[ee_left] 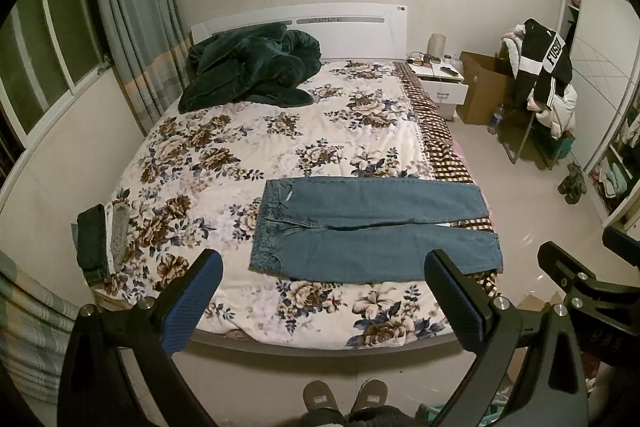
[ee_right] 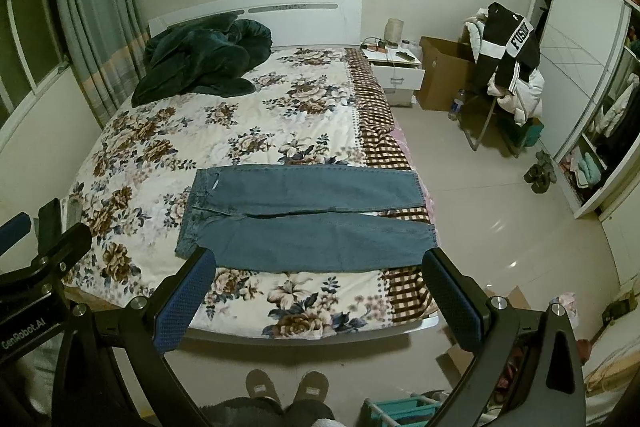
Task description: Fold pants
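White capitals reading "FUSIO", with the end of the word cut off by a fold, are showing on a black band of the black-and-white jacket (ee_left: 550, 67) (ee_right: 516, 47) that is hanging over the chair by the wardrobe. The words "GenRobot.AI" are showing in pale letters on the black body of the left gripper (ee_right: 36, 259), which is poking into the left edge of the right wrist view. Faint embossed marks are showing on the right gripper (ee_left: 576, 259) in the left wrist view, but they are staying too dim to read.
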`<action>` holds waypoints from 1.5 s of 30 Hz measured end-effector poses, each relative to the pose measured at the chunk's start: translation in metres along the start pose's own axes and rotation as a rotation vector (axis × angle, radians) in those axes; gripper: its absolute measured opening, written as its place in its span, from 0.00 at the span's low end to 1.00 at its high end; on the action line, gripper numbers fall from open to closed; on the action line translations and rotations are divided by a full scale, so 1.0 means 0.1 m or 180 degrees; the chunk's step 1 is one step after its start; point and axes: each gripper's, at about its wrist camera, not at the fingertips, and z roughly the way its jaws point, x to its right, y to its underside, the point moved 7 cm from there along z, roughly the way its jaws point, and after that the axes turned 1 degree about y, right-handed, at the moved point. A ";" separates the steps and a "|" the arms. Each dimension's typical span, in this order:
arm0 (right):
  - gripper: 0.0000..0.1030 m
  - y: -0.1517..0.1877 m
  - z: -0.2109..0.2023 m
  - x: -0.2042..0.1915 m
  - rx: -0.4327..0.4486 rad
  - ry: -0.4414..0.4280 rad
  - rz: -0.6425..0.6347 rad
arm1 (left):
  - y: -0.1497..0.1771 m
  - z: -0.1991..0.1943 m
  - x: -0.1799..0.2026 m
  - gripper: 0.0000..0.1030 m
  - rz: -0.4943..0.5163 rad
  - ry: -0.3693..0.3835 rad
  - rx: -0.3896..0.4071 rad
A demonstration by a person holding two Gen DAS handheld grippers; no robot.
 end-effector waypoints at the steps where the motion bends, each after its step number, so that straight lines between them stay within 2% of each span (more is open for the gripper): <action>1: 1.00 -0.01 -0.02 -0.01 -0.0004 -0.0004 -0.0002 | -0.01 -0.01 0.00 1.00 0.0000 0.0006 -0.0009; 8: 1.00 0.01 0.00 -0.03 -0.0004 -0.0022 -0.0004 | -0.16 -0.06 -0.01 1.00 0.0000 0.0004 -0.0021; 10: 1.00 0.00 -0.01 -0.04 0.0007 -0.0010 -0.0011 | 0.00 -0.02 -0.01 1.00 -0.0011 0.0009 0.0005; 45: 1.00 -0.05 -0.11 -0.04 -0.0009 -0.0052 -0.0012 | -0.04 -0.10 -0.03 1.00 -0.0024 0.0003 0.0028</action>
